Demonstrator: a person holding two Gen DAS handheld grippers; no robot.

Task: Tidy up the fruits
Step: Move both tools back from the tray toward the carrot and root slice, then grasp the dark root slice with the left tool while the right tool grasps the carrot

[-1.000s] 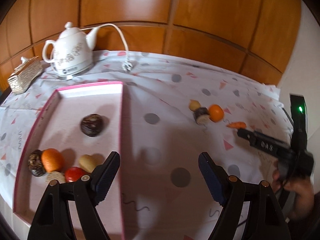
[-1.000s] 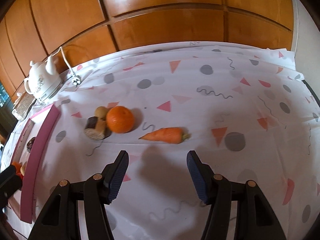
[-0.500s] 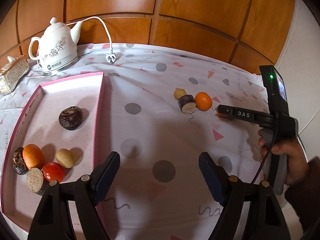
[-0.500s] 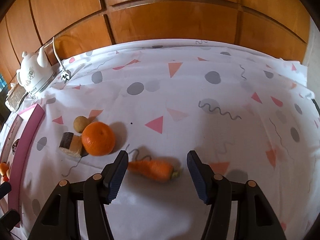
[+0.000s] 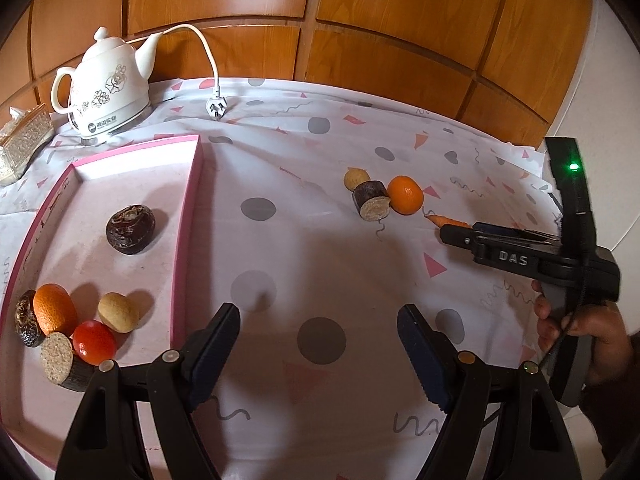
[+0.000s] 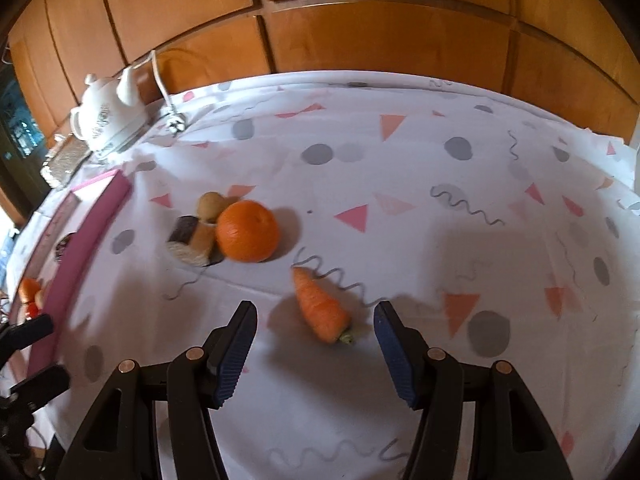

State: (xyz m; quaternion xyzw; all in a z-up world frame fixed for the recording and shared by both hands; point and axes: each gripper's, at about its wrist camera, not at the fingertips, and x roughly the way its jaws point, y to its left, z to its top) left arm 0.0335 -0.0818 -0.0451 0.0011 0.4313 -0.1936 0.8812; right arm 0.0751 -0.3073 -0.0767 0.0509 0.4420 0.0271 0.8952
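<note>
While the right tongs (image 6: 315,330) gape, the carrot (image 6: 320,307) lies untouched between their fingertips.

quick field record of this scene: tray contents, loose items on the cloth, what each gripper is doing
tray: pink tray holds a dark round fruit, an orange, a tomato, a pale potato-like piece and two dark cut pieces
loose on cloth: orange, cut brown piece, small tan piece, carrot
right gripper: open, carrot lies between the fingers, not pressed
left gripper: open, nothing between the fingers
background: white kettle, unplugged
</note>
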